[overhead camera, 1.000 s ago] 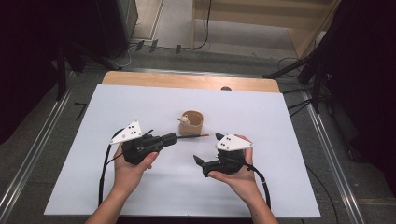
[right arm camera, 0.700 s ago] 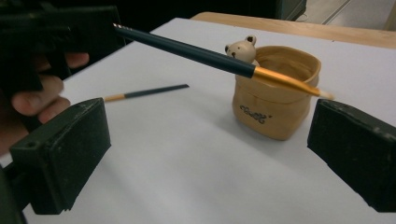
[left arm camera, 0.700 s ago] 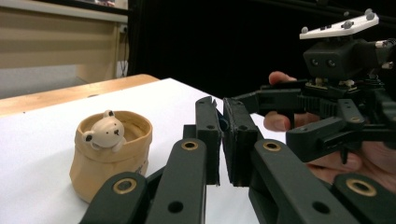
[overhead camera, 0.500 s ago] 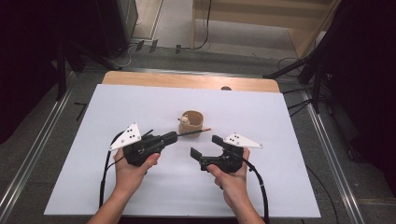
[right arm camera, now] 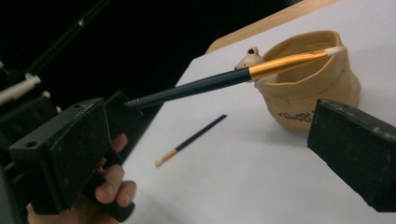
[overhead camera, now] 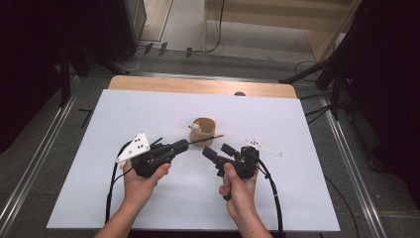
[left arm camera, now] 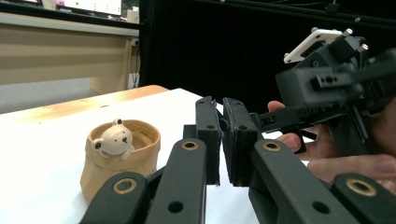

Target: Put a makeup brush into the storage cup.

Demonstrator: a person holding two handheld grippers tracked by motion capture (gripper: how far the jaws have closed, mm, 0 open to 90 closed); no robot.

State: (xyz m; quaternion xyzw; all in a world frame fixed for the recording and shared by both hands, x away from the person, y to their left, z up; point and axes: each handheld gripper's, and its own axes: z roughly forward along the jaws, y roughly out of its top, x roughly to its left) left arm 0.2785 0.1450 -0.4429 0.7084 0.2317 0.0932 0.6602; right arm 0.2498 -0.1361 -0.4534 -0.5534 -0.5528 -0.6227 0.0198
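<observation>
White table edged by a wooden strip, dark room behind, tan bear cup at centre, left gripper clamped on a dark gold-banded pencil reaching over the cup's rim, right gripper spread wide, holding nothing, second pencil lying flat on the table.

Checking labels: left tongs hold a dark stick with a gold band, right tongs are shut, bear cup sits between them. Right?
Not quite. The right tongs are open, jaws wide apart in the right gripper view. The rest holds: the left tongs hold the stick, and the bear cup sits between them.
</observation>
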